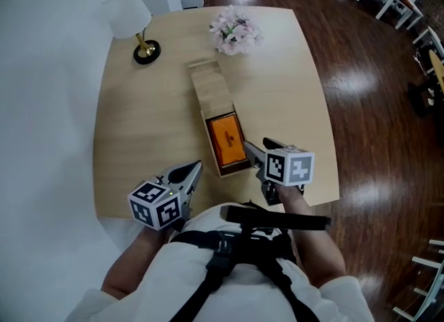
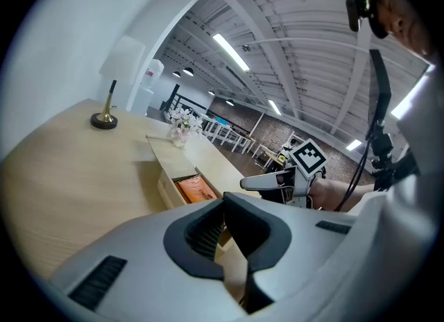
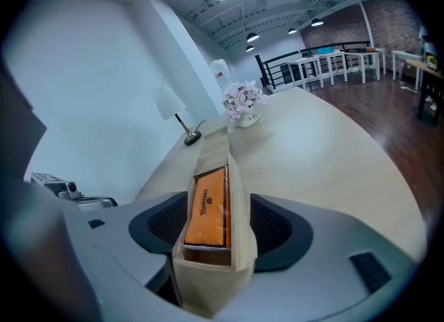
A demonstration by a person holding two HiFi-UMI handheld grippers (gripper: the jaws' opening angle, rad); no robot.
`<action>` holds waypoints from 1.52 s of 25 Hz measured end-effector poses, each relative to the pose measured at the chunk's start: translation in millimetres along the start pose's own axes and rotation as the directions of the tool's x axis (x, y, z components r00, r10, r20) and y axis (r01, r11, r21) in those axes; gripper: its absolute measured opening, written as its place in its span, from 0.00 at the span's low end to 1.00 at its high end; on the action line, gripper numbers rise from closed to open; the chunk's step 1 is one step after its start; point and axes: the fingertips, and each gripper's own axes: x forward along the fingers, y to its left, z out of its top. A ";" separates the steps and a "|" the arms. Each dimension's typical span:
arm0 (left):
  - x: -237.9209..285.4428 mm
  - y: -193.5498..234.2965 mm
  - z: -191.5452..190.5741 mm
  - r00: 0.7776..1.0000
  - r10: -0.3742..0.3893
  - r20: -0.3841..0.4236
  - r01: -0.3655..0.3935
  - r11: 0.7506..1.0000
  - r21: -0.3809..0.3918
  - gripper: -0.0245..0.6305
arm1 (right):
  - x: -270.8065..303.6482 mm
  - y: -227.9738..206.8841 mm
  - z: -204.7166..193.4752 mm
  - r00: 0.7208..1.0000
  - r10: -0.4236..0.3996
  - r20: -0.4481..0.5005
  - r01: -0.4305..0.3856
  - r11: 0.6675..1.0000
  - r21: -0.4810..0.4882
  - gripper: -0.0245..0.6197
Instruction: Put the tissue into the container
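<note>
A long wooden container (image 1: 210, 86) lies lengthwise in the middle of the table, its sliding lid pushed back. An orange tissue pack (image 1: 227, 140) lies flat in the opened near half. My right gripper (image 1: 254, 143) is at the container's near right corner with its jaws wide. In the right gripper view the container's near end (image 3: 208, 279) and the tissue pack (image 3: 208, 206) show between the pads, and I see no pad pressing on the walls. My left gripper (image 1: 194, 170) hovers just left of the near end, jaws together and empty. From there the tissue pack (image 2: 196, 189) shows inside the container (image 2: 163, 157).
A white table lamp (image 1: 142, 36) stands at the far left corner, and a small vase of pale flowers (image 1: 234, 30) beyond the container's far end. A white wall runs along the table's left side. Dark wood floor (image 1: 374, 105) lies to the right, with white chairs further back.
</note>
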 end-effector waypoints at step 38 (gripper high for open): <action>11.2 -57.2 -6.2 0.981 -0.177 -0.084 0.186 0.976 0.115 0.03 | -93.7 -20.3 -48.2 0.971 -0.062 0.230 0.044 0.996 0.079 0.20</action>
